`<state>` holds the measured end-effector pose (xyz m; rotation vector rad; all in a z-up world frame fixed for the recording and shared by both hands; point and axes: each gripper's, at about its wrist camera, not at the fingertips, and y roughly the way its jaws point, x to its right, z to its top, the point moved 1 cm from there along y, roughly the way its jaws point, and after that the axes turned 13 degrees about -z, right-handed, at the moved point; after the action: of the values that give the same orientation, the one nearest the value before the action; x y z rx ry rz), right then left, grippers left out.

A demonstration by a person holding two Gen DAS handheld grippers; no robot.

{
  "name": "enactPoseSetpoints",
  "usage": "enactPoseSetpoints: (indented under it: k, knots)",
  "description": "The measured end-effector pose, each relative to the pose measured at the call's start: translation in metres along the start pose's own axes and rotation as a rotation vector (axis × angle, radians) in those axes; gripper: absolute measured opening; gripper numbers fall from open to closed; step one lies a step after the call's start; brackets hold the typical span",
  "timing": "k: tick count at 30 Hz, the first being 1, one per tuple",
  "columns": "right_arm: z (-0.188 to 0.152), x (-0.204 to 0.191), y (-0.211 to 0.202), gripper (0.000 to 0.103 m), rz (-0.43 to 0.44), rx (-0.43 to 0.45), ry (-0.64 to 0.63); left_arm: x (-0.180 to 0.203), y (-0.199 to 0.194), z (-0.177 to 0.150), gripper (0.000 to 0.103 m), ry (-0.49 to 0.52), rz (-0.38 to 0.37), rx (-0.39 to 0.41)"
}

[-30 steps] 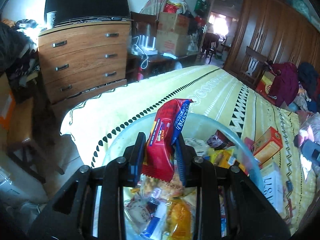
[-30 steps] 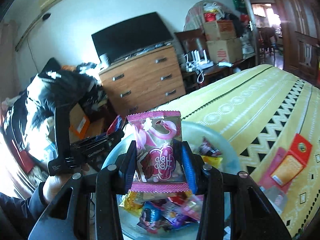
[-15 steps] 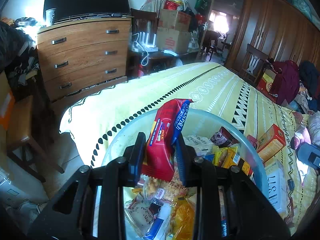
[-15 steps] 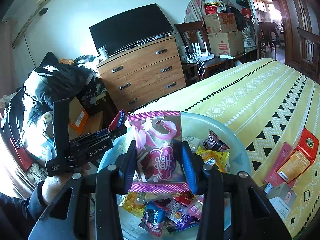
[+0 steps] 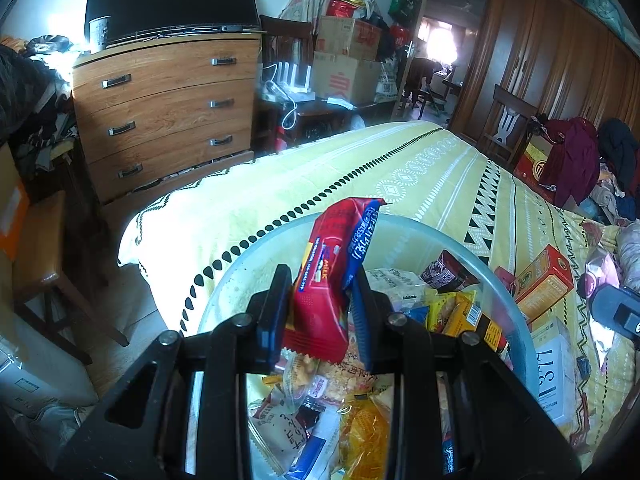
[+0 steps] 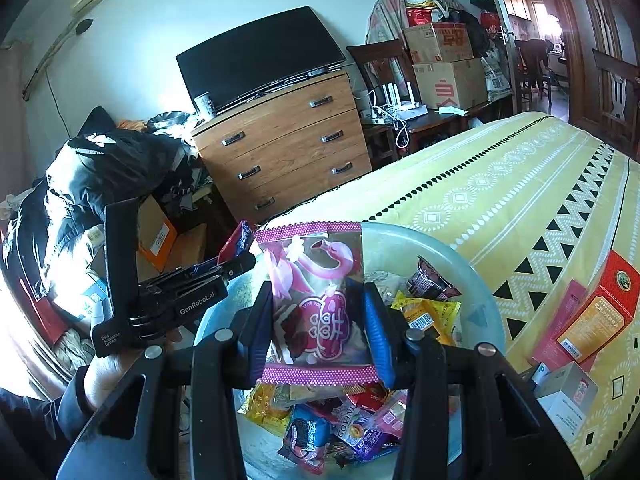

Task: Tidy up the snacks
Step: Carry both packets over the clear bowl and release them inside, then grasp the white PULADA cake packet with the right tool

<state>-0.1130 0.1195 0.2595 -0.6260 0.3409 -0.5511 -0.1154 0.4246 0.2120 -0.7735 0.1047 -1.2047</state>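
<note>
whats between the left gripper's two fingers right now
A red and blue snack packet, pinched upright between the left gripper's pads above the clear bowl of snacks; the left wrist view shows it best.

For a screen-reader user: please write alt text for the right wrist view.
The right gripper pinches a pink flamingo-print snack packet above a clear plastic bowl of mixed snacks on a yellow patterned bedspread. At left, the left gripper holds a red packet.

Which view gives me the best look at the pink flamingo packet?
The right wrist view: the pink flamingo packet fills the middle, front on, clamped in the right gripper above the bowl. The left wrist view shows only a pinkish sliver at its right edge, possibly that packet.
</note>
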Motion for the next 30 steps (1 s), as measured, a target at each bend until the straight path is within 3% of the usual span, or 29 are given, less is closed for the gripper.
enactPoseSetpoints:
  k: [12, 13, 14, 16, 17, 19, 22, 24, 26, 28, 30]
  knots:
    - [-0.003, -0.003, 0.013, 0.051, -0.013, -0.013, 0.017, -0.005, 0.008, -0.004, 0.032, -0.015, 0.014, -0.021]
    - [-0.003, -0.003, 0.014, 0.052, -0.017, -0.017, 0.019, -0.006, 0.009, -0.005, 0.038, -0.017, 0.017, -0.024]
    - [-0.004, -0.003, 0.015, 0.053, -0.020, -0.018, 0.021, -0.007, 0.010, -0.005, 0.050, -0.019, 0.019, -0.025]
    - [-0.005, -0.002, 0.015, 0.069, -0.025, -0.020, 0.028, -0.009, 0.009, -0.006, 0.071, -0.024, 0.035, -0.014]
    - [-0.006, -0.002, 0.015, 0.071, -0.025, -0.020, 0.031, -0.009, 0.008, -0.006, 0.079, -0.024, 0.046, 0.000]
    - [-0.007, -0.002, 0.015, 0.072, -0.023, -0.025, 0.032, -0.009, 0.003, -0.006, 0.088, -0.025, 0.063, 0.029]
    - [-0.013, -0.004, 0.005, 0.072, -0.040, -0.021, 0.020, -0.005, -0.003, -0.004, 0.089, -0.027, 0.055, 0.054]
    - [-0.023, -0.008, -0.022, 0.072, -0.074, 0.046, -0.001, 0.006, -0.010, -0.003, 0.089, -0.021, 0.023, 0.078]
    - [-0.048, -0.007, -0.072, 0.073, -0.161, 0.203, 0.008, 0.026, -0.017, -0.004, 0.089, 0.016, -0.021, 0.094]
    - [-0.082, 0.001, -0.113, 0.099, -0.211, 0.327, 0.058, 0.055, -0.022, -0.006, 0.089, 0.071, -0.079, 0.095]
    - [-0.120, 0.014, -0.138, 0.101, -0.217, 0.371, 0.119, 0.089, -0.027, -0.012, 0.089, 0.125, -0.138, 0.103]
